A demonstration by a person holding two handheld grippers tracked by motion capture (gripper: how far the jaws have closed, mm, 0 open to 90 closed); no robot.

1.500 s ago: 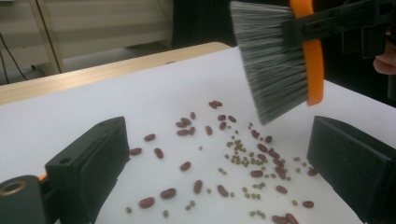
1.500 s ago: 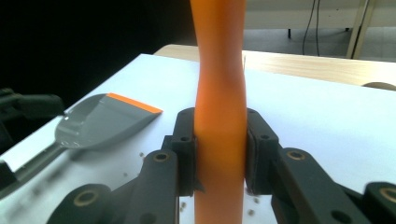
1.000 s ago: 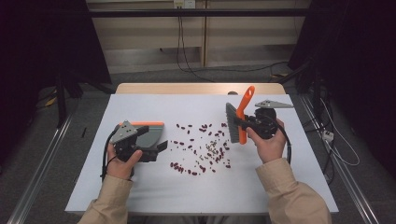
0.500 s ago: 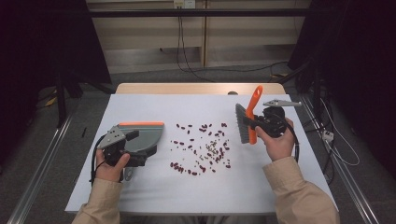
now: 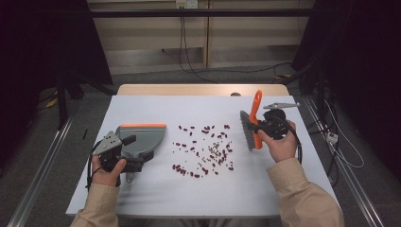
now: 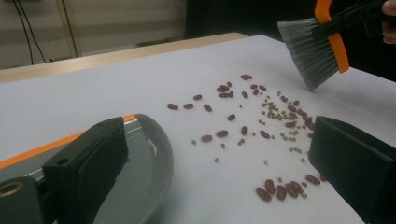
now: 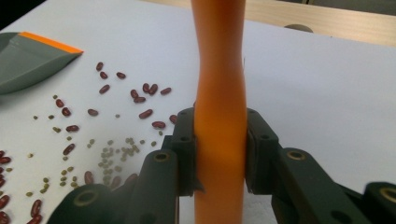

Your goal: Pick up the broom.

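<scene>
Table [image 5: 156,198] viewed from above toward 12 o'clock; scattered beans [image 5: 203,149] shared by both low, close gripper views [image 6: 252,116] [image 7: 70,126]

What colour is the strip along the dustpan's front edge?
Orange, on the grey plastic dustpan; clearest in the high view.

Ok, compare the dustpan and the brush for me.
The dustpan lies flat on the table; the brush is held up off it. The dustpan is a broad grey scoop with an orange edge; the brush is narrow, with an orange handle and grey bristles. Both are grey and orange.
</scene>
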